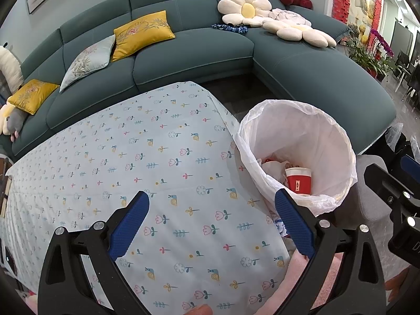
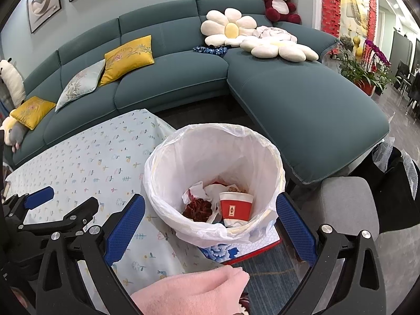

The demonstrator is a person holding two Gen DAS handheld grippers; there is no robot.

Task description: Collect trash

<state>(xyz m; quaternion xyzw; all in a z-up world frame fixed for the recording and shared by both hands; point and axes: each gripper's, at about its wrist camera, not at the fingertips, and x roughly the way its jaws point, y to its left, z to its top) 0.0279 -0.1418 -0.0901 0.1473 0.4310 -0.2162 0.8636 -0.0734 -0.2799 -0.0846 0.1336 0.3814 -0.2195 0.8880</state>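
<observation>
A white-lined trash bin [image 2: 168, 183] [image 1: 338, 141] stands at the right end of the flower-print table [image 1: 157, 157] [image 2: 86, 162]. Inside it lie a red paper cup [image 2: 235, 207] [image 1: 298, 181], a dark red crumpled piece [image 2: 197, 208] and white wrappers [image 2: 195, 191]. My right gripper [image 2: 210, 215] hangs above the bin's near rim, jaws wide open with nothing between them. My left gripper [image 1: 211, 211] is open and empty over the bare tablecloth, left of the bin. The left gripper's blue pads [image 2: 39, 197] show at the left of the right wrist view.
A teal corner sofa [image 1: 199, 57] [image 2: 302, 105] with yellow cushions, flower pillows and a red plush bear curves behind the table and bin. A grey stool [image 2: 346, 204] stands right of the bin. A pink sleeve [image 2: 189, 291] lies low in view.
</observation>
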